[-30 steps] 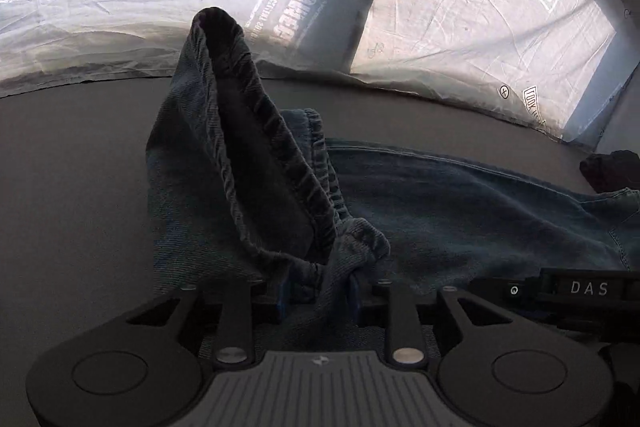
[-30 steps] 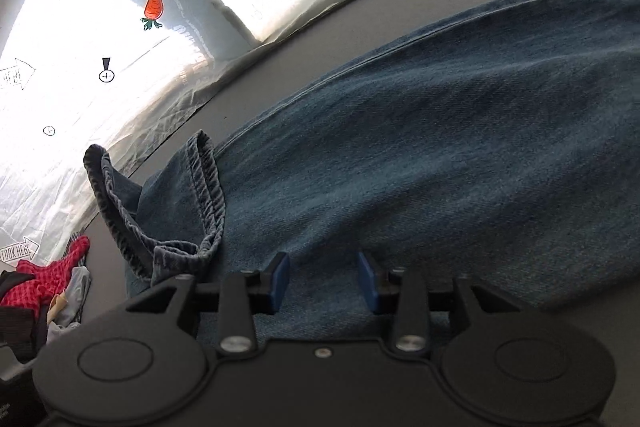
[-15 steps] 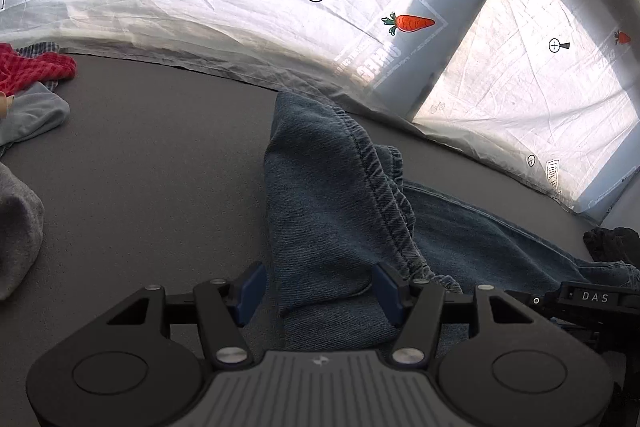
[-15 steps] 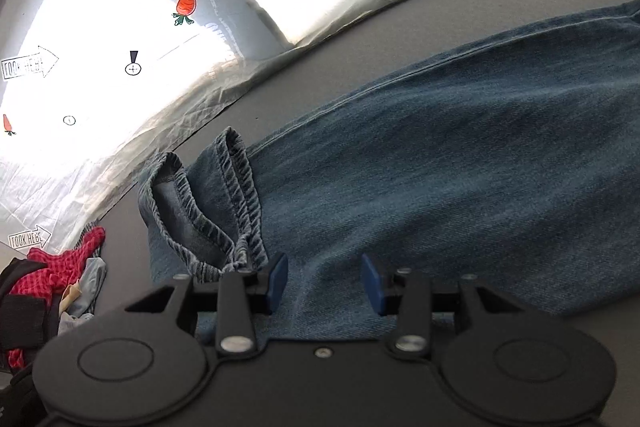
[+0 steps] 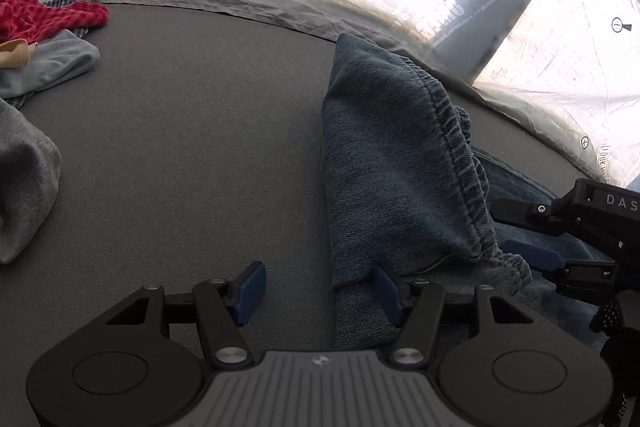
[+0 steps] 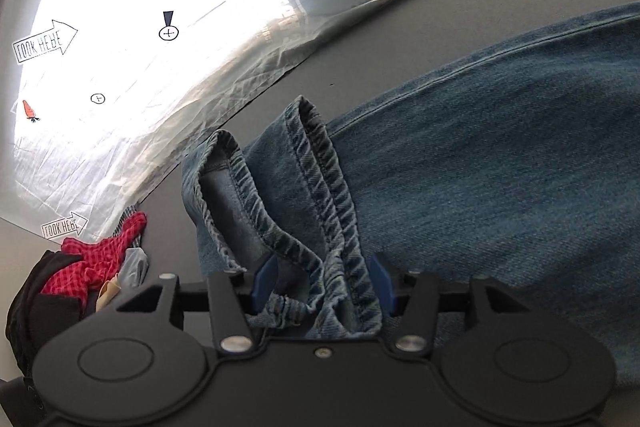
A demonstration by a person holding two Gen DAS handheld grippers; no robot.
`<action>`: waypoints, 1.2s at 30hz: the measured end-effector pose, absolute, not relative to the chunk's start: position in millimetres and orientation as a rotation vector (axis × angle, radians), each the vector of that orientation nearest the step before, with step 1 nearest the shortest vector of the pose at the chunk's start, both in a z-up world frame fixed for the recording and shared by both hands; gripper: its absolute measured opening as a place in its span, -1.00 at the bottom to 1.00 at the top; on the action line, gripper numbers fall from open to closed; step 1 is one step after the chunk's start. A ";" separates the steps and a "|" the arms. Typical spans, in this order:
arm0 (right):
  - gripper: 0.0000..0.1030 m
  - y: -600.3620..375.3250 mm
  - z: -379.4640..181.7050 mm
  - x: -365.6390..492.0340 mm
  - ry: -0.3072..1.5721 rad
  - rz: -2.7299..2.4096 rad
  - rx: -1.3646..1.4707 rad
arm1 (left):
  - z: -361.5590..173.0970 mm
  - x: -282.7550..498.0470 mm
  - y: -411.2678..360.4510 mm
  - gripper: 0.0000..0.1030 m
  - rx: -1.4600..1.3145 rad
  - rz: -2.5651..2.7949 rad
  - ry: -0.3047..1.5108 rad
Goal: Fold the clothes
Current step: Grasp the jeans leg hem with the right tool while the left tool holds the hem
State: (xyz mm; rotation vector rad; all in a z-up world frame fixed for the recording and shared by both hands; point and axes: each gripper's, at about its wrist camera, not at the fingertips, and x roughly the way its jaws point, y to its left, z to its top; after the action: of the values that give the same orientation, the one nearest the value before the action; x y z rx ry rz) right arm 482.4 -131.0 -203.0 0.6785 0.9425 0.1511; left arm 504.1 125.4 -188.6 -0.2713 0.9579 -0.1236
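Jeans (image 6: 500,163) flat on grey table (image 5: 180,147), legs running away right, hems (image 6: 316,195) bunched nearest. Right gripper (image 6: 322,283) opening, hems between its pads, unpinched. Left gripper (image 5: 318,287) half open, empty, denim edge beside its right pad.

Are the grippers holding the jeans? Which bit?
Neither grips now. The left gripper stands open beside the jeans. The right gripper is opening, with the bunched hem between its jaws, not pinched.
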 end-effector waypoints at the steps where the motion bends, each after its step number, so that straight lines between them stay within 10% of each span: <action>1: 0.17 -130.1 -204.9 485.2 0.949 0.152 0.664 | -188.6 504.4 125.1 0.22 -0.271 -0.124 0.959; 12: 0.66 -110.8 -212.8 509.6 0.932 0.330 0.621 | -189.2 506.1 113.8 0.47 -0.225 -0.142 0.965; 27: 0.68 -125.5 -224.0 503.2 0.934 0.429 0.768 | -187.0 510.2 117.4 0.56 -0.319 -0.151 0.983; 29: 0.63 -112.3 -216.6 504.1 0.941 0.406 0.672 | -187.2 510.0 117.0 0.60 -0.317 -0.155 0.984; 34: -0.48 -87.1 -205.6 508.5 0.946 0.342 0.465 | -187.1 510.3 113.5 0.64 -0.294 -0.158 0.983; 36: -0.60 -85.2 -198.7 505.1 0.921 0.352 0.439 | -186.7 510.7 116.8 0.63 -0.316 -0.158 0.982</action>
State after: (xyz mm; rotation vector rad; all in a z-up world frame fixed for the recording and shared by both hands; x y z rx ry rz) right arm 505.1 -85.2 -198.7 0.4386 0.9208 0.3521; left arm 510.7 116.8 -186.7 -0.3159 0.9823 -0.1576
